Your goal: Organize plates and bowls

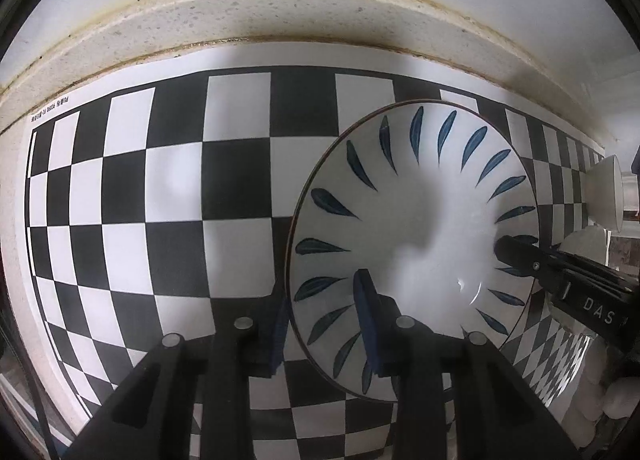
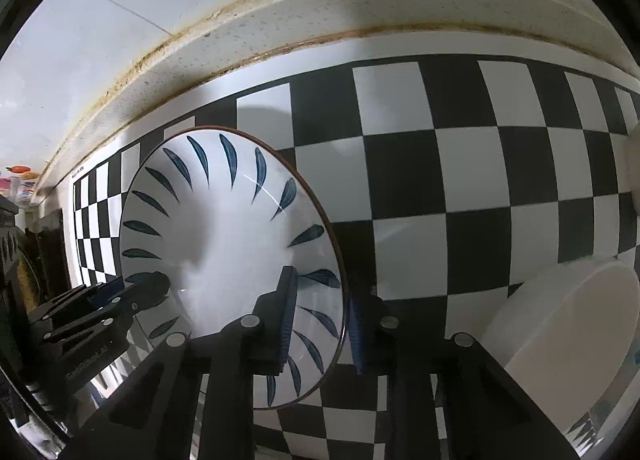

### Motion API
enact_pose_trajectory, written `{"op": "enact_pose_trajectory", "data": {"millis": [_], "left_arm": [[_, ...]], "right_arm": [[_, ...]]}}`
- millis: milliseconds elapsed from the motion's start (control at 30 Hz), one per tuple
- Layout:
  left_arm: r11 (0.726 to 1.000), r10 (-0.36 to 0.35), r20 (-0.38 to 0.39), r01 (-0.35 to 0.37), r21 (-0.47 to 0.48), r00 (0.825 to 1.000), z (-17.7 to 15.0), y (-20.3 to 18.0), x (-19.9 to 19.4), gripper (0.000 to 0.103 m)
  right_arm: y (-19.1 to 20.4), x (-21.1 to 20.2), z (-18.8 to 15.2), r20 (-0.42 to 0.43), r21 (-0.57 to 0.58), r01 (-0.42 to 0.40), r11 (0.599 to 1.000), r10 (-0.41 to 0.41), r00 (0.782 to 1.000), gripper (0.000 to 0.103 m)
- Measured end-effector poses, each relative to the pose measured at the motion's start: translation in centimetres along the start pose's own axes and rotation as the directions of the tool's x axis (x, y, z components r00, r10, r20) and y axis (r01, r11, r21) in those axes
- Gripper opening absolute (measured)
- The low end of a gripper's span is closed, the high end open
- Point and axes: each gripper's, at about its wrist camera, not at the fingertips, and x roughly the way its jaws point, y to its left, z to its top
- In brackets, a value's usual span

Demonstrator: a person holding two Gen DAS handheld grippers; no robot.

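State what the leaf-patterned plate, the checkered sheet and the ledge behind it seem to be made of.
Plate: likely glazed ceramic; glossy glints, painted blue leaves, thin dark rim.
Checkered sheet: probably printed paper or laminate; flat, small print at its edge.
Ledge: seemingly speckled stone or composite, matte, stained along its seams.

Rim sections, mat edges and side clutter lost to view

In the left wrist view the leaf-patterned bowl [image 1: 416,220] has its near rim hidden behind the left gripper [image 1: 324,324], and its right rim behind the right gripper [image 1: 516,256]; the small print on the checkered mat [image 1: 160,188] at far left is too small to read. In the right wrist view the white bowl [image 2: 576,324] at near right is cut off by the picture's edge, the right gripper's own fingers cover part of the patterned bowl's near rim, and the colourful items [image 2: 20,180] at far left are too small and blurred to identify.
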Motion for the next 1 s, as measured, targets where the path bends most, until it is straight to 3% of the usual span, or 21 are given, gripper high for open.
{"op": "enact_pose_trajectory", "data": {"millis": [133,633,1000], "left_arm": [[1.000,-0.005,0.009,0.005,-0.005,1.000,-0.8,-1.0,-0.3,0.029],[1.000,0.012,0.072,-0.013,0.017,0.997,-4.1,-1.8,-3.7,0.028],[1.000,-0.008,0.158,0.005,0.014,0.987,-8.4,-1.6,-9.7,0.028]], "right_arm": [[0.3,-0.8,-0.9,0.025,-0.024,0.018,1.000,-0.018,1.000,0.022],[0.4,-3.8,-5.4,0.077,-0.053,-0.035,0.998,0.039,0.996,0.017],[0.7,-9.7,-10.6,0.159,-0.124,-0.078,0.989,0.097,0.982,0.016]]}}
